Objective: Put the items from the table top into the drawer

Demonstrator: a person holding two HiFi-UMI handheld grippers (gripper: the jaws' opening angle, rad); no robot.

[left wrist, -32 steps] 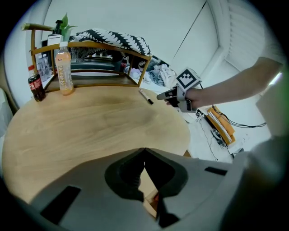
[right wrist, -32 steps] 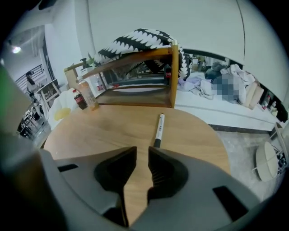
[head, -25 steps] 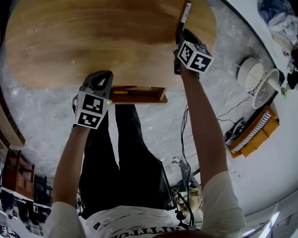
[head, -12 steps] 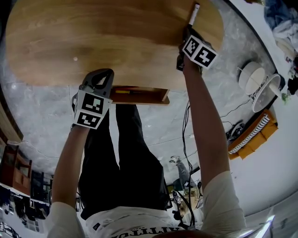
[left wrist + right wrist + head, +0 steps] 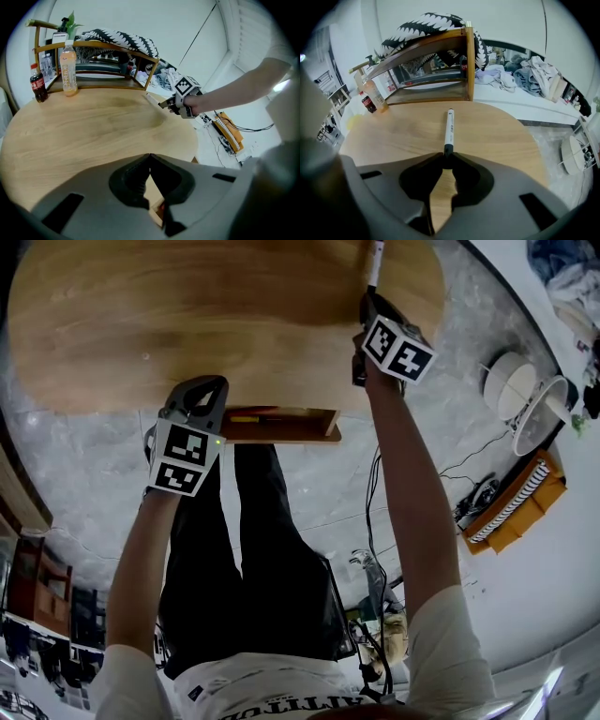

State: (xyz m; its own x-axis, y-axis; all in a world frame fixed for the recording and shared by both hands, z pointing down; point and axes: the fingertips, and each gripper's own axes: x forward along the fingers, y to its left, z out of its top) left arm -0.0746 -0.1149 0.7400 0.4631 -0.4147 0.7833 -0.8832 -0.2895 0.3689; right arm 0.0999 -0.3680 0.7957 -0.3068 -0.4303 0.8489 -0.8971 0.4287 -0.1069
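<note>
Head view | one drawer open | one marker pinched in right claw | left claw pressed together

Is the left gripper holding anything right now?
No, the left gripper has its jaws closed together with nothing between them.

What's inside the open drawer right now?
A thin yellow item lies in the drawer. The table top covers the rest of the inside, so anything further back cannot be seen.
</note>
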